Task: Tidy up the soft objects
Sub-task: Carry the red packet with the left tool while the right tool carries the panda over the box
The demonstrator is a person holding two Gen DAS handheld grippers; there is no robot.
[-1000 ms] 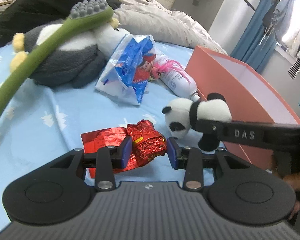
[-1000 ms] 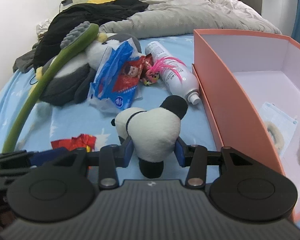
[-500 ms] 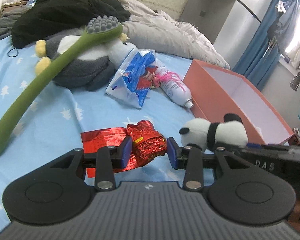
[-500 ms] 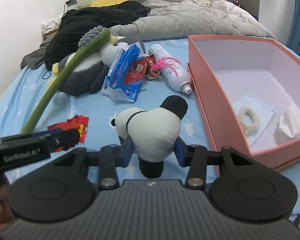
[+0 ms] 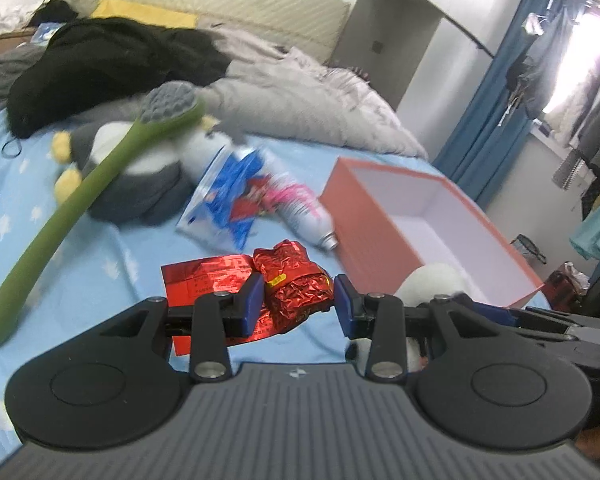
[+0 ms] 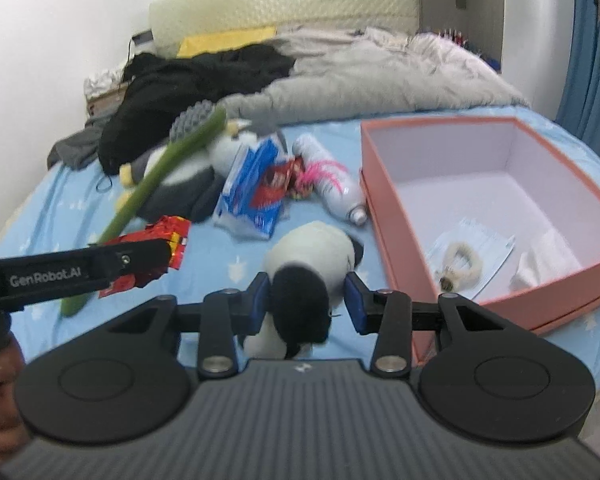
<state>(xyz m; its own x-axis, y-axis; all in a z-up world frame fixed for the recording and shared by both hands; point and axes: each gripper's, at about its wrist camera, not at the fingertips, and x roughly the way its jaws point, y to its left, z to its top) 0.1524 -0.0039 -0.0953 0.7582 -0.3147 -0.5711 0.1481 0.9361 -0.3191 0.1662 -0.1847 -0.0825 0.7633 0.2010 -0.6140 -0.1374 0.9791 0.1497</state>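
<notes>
A small panda plush (image 6: 308, 276) sits clamped between the blue pads of the right gripper (image 6: 306, 300), held above the blue bed sheet (image 6: 240, 264) just beside the near-left corner of the open pink box (image 6: 380, 208); its face is turned away and blurred, so only the white body and a black patch can be made out. This gripper's jaws have just been closing a little on the toy. The left gripper (image 5: 296, 300) holds a crumpled red foil packet (image 5: 296, 280) between its pads at a middling width, with a flat red wrapper (image 5: 204, 276) partly hidden behind its left finger. In the left view the panda shows only as a white lump, mostly hidden behind the grippers. Inside the box lie a sheet of paper (image 6: 476, 248) and a fuzzy ring (image 6: 460, 260); a white thing at its near-right corner is too blurred to name. Compared with a second ago, both grippers are higher above the bed and nearer the box, and the panda has rolled in the grip.
</notes>
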